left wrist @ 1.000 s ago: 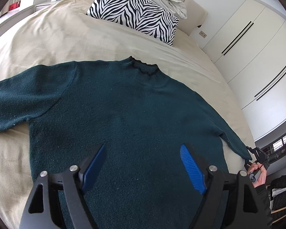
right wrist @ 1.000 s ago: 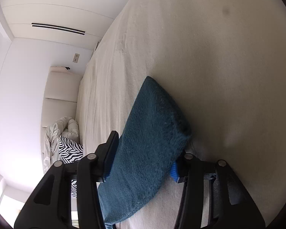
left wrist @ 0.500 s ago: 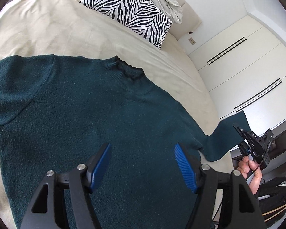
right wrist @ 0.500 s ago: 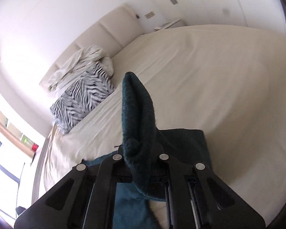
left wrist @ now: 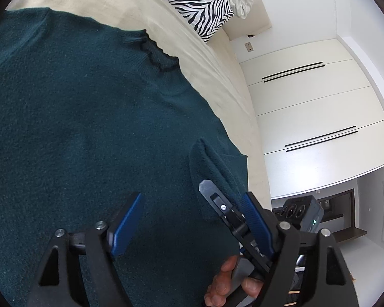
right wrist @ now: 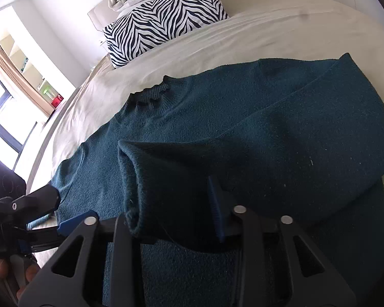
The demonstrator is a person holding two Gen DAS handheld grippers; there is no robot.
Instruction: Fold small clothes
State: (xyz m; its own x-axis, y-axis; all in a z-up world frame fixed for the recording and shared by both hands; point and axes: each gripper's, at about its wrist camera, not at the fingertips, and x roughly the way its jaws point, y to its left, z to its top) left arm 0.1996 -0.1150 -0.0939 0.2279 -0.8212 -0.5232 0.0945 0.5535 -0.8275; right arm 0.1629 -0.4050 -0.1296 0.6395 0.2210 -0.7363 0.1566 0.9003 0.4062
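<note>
One dark teal knitted sweater [right wrist: 243, 117] flat on the cream bed [right wrist: 243, 25], right sleeve folded across chest. Right gripper [right wrist: 176, 209] fingers just opening, cuff between, probably released. Left gripper [left wrist: 189, 220] fingers open, empty. One zebra-print pillow [right wrist: 163, 18].

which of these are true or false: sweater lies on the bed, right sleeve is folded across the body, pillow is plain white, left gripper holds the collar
1. The dark green sweater lies on the bed. True.
2. The right sleeve is folded across the sweater's body. True; its cuff sits between the right gripper pads, whose jaws have just been opening.
3. The pillow is plain white. False: it is zebra striped.
4. The left gripper holds the collar. False: it is open above the body, apart from the collar.
</note>
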